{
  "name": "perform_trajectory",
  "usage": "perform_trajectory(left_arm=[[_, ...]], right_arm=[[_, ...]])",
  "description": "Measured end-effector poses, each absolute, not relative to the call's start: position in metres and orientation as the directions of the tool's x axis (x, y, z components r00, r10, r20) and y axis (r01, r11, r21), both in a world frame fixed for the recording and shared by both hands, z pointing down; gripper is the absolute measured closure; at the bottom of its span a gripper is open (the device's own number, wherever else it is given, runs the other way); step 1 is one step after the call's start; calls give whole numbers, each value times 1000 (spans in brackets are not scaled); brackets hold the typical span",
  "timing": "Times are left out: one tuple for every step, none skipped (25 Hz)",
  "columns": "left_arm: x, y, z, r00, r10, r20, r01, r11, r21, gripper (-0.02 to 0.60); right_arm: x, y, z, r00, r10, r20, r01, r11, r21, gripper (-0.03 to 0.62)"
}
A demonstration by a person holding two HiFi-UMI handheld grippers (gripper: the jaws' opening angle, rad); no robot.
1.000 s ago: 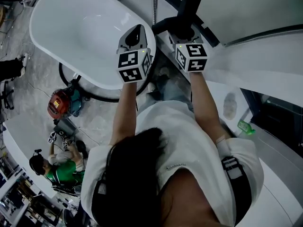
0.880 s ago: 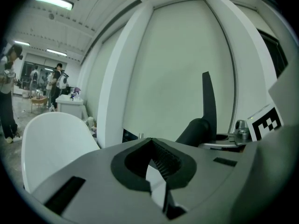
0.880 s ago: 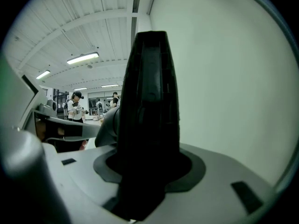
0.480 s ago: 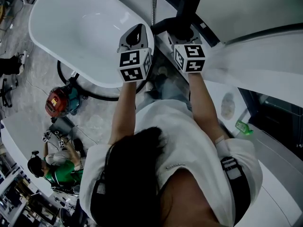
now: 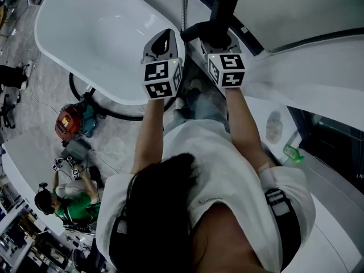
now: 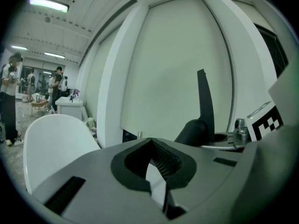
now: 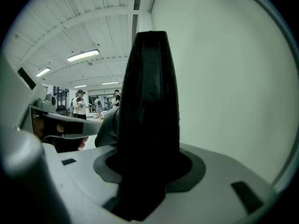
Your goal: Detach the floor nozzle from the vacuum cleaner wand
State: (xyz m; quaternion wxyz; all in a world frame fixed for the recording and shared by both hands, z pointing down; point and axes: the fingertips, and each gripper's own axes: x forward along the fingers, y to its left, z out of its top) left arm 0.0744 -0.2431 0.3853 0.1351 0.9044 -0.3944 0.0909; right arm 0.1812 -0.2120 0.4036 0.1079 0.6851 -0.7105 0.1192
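In the head view my right gripper (image 5: 220, 37) is shut on a black floor nozzle (image 5: 223, 11), which rises ahead of it, with one black arm reaching left toward a thin metal wand (image 5: 183, 4). The right gripper view shows that nozzle (image 7: 149, 106) upright and filling the gap between the jaws of the right gripper (image 7: 147, 171). My left gripper (image 5: 164, 40) is just left of the wand, shut with nothing in it. Seen from the left gripper (image 6: 151, 143), the nozzle (image 6: 202, 111) and a chrome fitting (image 6: 239, 130) lie to the right.
A large white oval tub (image 5: 96, 33) lies at the left beneath my left gripper. A red vacuum body (image 5: 71, 124) and a black hose (image 5: 108, 111) sit on the floor beside it. A seated person in green (image 5: 74, 205) is lower left. White panels (image 5: 318, 73) fill the right.
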Motion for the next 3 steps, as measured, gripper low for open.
perform_trajectory(left_arm=[[75,-242,385,672,-689,271,-738,-653,172,578],[76,-242,385,673,-689,271,-738,-653,173,578],[77,-242,385,673,-688,271,-738,-653,173,578]], right_arm=[[182,-211,404,-38,-948,316,-999,33,-22,387],[182,-211,404,-38,-948,315,-999,33,-22,387],[183,-210,403,-38,-948,315,-999,32,-22,387]])
